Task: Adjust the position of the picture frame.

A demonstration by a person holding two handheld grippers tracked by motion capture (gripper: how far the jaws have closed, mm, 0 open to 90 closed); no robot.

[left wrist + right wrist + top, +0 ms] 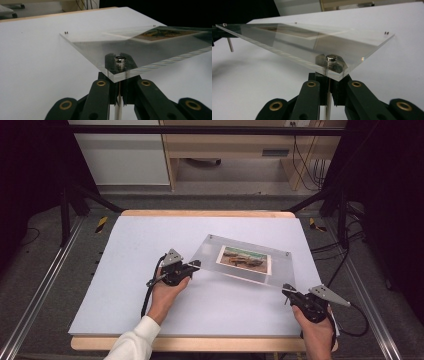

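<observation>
A clear acrylic photo frame (250, 251) with a landscape photo (244, 259) in its middle hangs over the white sheet (125, 270), held by its two near corners. My left gripper (196, 265) is at the near left corner. In the left gripper view its jaws are shut on a thin metal post (118, 106) under that corner, below a silver cap (120, 60). My right gripper (286, 290) is at the near right corner, likewise shut on the post (327, 100) under a silver cap (331, 58). The near edge stands clear of the sheet.
The white sheet covers a wooden table (200, 213) with metal rails (40, 290) along both sides. Two small pins (66, 32) mark the frame's far corners. Beyond the table stand a pale cabinet (120, 155) and a wooden desk (240, 145).
</observation>
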